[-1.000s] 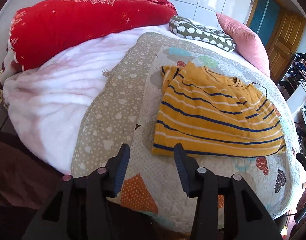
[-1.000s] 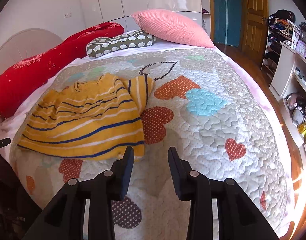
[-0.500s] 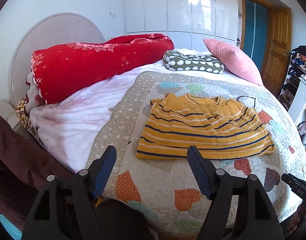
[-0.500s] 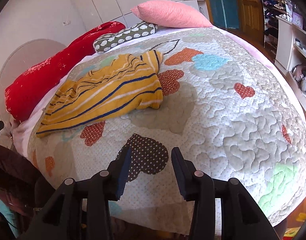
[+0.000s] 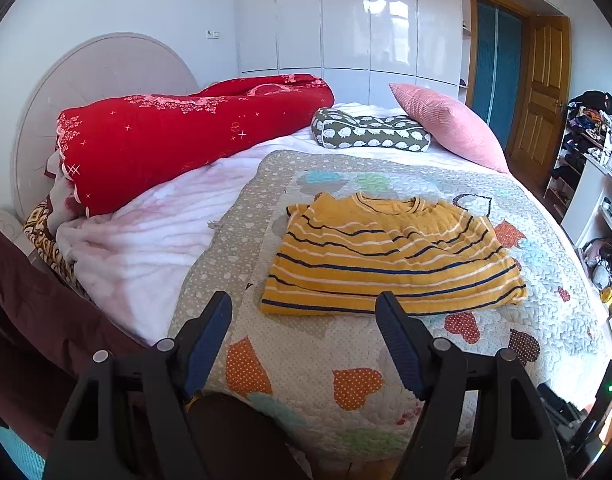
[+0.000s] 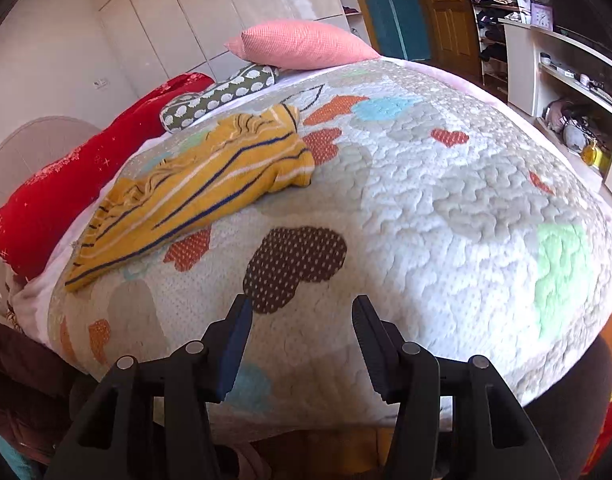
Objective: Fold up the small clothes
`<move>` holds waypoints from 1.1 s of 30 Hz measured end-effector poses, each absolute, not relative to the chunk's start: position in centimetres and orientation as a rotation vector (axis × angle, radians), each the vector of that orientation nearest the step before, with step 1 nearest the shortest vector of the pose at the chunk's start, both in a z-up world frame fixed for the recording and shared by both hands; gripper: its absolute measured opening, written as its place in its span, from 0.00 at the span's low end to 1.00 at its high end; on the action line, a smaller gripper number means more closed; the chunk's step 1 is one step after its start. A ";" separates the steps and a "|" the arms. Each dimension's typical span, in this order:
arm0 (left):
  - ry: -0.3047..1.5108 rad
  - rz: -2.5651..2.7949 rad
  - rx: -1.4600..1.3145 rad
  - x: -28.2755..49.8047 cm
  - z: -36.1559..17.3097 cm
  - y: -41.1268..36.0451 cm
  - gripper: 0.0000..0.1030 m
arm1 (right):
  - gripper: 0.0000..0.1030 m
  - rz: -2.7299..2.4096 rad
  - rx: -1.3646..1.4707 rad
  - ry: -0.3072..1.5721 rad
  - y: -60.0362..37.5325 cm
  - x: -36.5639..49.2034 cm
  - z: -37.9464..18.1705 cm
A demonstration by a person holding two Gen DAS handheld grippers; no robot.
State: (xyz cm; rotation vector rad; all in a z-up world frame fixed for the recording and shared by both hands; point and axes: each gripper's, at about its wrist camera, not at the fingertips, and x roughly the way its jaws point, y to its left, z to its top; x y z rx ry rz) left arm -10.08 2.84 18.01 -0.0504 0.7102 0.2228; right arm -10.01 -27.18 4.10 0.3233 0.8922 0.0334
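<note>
The striped shirt (image 5: pixel 389 260) lies on the quilt (image 5: pixel 345 364) of the bed, sleeves apparently tucked in, in front of the pink pillow (image 5: pixel 445 124). Left claw (image 5: pixel 306 320) and right claw (image 6: pixel 300 316): jaws spread, empty, clear of the shirt. Judged step: between folds. Next: grip the hem nearest the claws and carry it toward the collar.
</note>
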 end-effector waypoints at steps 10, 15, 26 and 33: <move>0.700 0.232 -0.064 -9.3 17.5 5.9 0.79 | 0.60 0.170 0.107 0.849 -22.6 -9.7 5.4; 0.801 0.199 -0.120 -4.4 14.7 10.7 0.79 | 0.59 0.336 -0.045 0.871 -18.4 -7.8 5.5; 1.046 0.004 -0.371 13.4 5.9 16.2 0.79 | 0.60 0.604 -0.355 0.723 -3.9 -0.4 7.0; 1.170 -0.109 -0.397 21.7 0.8 16.5 0.79 | 0.62 0.699 -0.521 0.660 4.9 1.5 3.8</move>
